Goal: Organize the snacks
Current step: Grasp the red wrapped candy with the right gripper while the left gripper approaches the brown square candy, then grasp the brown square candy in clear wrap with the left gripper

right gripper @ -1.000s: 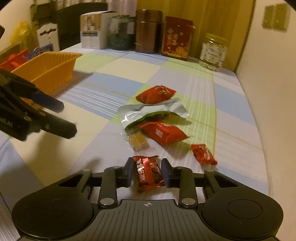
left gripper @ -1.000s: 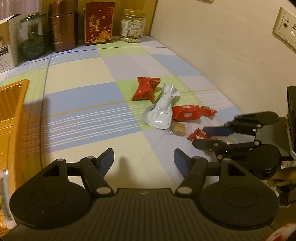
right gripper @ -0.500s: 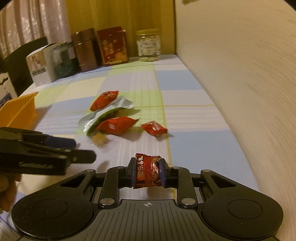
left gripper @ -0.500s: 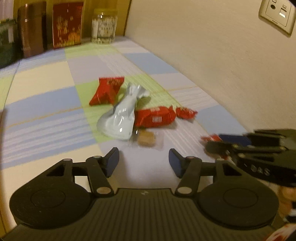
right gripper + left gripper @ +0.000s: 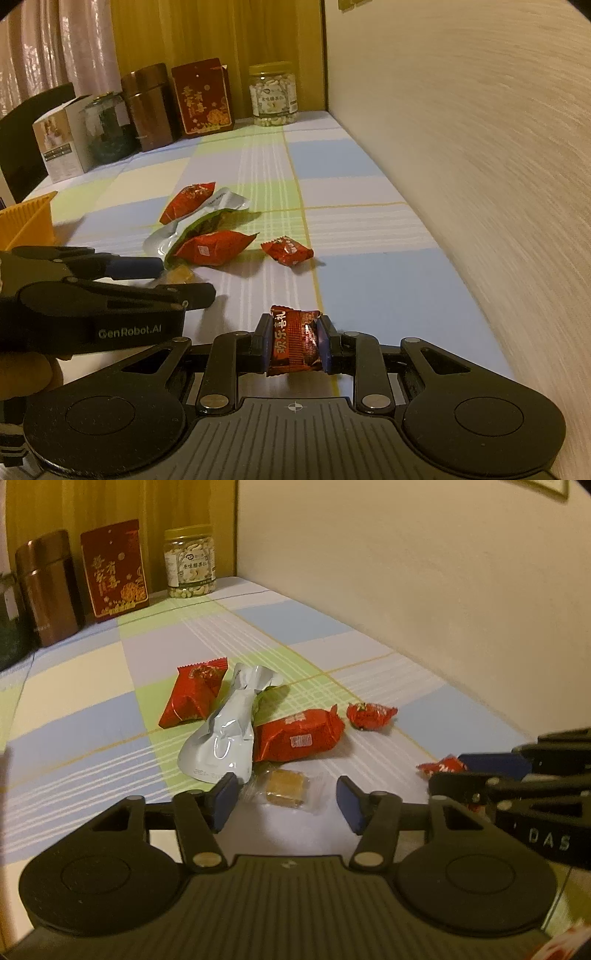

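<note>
My right gripper (image 5: 293,341) is shut on a small dark red candy (image 5: 294,341) and holds it above the checked cloth; it also shows in the left wrist view (image 5: 445,771). My left gripper (image 5: 288,801) is open, its pads either side of a clear-wrapped brown candy (image 5: 286,792) on the cloth. Beyond lie a silver pouch (image 5: 225,738), a red packet (image 5: 301,734), another red packet (image 5: 194,694) and a small red candy (image 5: 371,716). The same pile shows in the right wrist view: red packet (image 5: 214,247), small red candy (image 5: 288,251).
An orange basket (image 5: 27,219) stands at the left. At the far end stand a nut jar (image 5: 190,563), a red box (image 5: 114,570), a brown canister (image 5: 48,587) and a white carton (image 5: 61,142). The wall (image 5: 424,572) runs along the right.
My left gripper has moved right and forward up to the brown candy. My right gripper has lifted the dark red candy and drawn back from the pile.
</note>
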{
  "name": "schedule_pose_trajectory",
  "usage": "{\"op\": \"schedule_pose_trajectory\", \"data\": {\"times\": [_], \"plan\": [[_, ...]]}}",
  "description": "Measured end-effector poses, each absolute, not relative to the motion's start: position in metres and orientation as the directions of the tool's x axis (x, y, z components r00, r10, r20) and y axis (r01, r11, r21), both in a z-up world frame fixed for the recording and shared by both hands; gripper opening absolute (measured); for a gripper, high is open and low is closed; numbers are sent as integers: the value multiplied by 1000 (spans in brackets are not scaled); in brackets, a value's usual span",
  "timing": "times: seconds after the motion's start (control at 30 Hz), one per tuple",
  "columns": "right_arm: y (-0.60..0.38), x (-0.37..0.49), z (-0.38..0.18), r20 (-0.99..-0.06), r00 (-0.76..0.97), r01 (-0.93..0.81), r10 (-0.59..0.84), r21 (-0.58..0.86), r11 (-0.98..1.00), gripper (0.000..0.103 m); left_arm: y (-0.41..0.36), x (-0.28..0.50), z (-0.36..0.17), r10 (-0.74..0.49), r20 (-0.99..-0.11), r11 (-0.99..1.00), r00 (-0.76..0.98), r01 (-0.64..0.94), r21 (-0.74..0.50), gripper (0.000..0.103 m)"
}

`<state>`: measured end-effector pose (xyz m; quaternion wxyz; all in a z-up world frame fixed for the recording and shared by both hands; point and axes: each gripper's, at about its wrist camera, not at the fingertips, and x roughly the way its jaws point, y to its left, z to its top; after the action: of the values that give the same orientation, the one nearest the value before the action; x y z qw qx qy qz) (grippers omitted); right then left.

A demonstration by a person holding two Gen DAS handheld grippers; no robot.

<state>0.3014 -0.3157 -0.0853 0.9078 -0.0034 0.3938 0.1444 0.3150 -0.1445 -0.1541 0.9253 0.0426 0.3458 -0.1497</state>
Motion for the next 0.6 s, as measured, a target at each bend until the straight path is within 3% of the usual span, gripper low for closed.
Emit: {"op": "schedule_pose_trajectory", "data": {"times": [0.07,0.17,0.6], "plan": [[-316,301,-85,-717,648,-261,257,108,959,26,-141,314,-153,-253,-656,949,711,313,-27,38],[-314,299,-85,-718,646,-260,259,112,959,26,-135,311,-151,-260,-669,947,696,319,-36,33],[-293,288,-55,-696,655,-294,293,123,948,26,-91,263,-129,-233,-697,970,678,217,-112,32]]}}
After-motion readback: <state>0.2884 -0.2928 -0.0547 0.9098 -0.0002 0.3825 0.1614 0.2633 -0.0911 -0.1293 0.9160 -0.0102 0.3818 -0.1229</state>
